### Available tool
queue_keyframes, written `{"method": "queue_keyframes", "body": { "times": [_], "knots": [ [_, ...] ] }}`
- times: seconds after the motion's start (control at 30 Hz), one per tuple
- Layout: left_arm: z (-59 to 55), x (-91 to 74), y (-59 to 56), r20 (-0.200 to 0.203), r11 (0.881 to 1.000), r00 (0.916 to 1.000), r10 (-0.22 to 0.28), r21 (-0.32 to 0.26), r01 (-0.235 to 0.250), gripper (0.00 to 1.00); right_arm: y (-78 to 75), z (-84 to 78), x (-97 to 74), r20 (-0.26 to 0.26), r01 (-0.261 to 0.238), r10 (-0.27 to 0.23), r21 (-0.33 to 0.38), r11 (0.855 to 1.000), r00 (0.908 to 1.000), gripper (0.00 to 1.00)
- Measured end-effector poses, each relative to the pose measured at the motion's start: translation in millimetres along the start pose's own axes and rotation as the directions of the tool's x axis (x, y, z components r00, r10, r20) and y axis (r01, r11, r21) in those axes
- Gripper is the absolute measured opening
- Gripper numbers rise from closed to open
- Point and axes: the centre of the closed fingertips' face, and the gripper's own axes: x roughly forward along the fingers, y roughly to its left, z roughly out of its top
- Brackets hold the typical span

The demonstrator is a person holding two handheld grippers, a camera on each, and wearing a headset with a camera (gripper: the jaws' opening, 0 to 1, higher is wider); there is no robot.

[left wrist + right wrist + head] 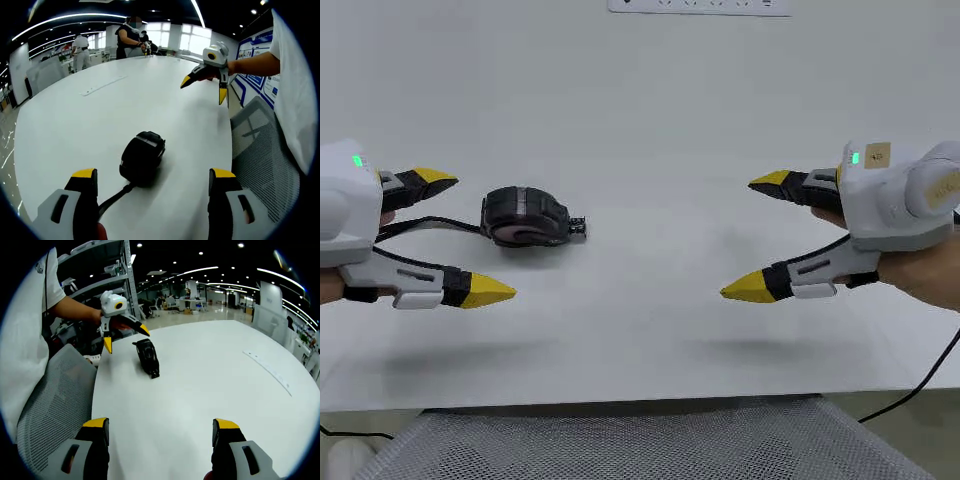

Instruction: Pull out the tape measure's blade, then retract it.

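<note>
A: Any progress?
B: None. Tape measure (525, 216) lies left of centre on the tabletop (650, 330), blade in, untouched; left tool (127, 341) and right tool (738, 238) both gape, empty. Pull and retract remain.

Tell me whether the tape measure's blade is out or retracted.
Retracted. The tape measure lies on the table with only its end hook at the case mouth; no blade runs across the surface.
</note>
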Motion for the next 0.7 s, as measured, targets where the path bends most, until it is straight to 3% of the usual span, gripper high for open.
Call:
{"method": "queue_keyframes", "body": {
  "times": [0.37, 0.7],
  "knots": [
    [-3.5, 11.7, 5.9, -0.057, 0.998, 0.9976, -0.039, 0.046, 0.042, 0.84, -3.6, 11.8, 24.9, -0.002, -0.039, 0.039, -0.028, 0.999, 0.9992, 0.85],
    [-9.4, 20.5, 14.9, -0.099, 0.996, 0.9942, -0.042, 0.075, 0.05, 0.69, -3.7, 20.8, 41.4, 0.012, -0.064, 0.064, -0.022, 0.998, 0.9979, 0.84]
  ]
}}
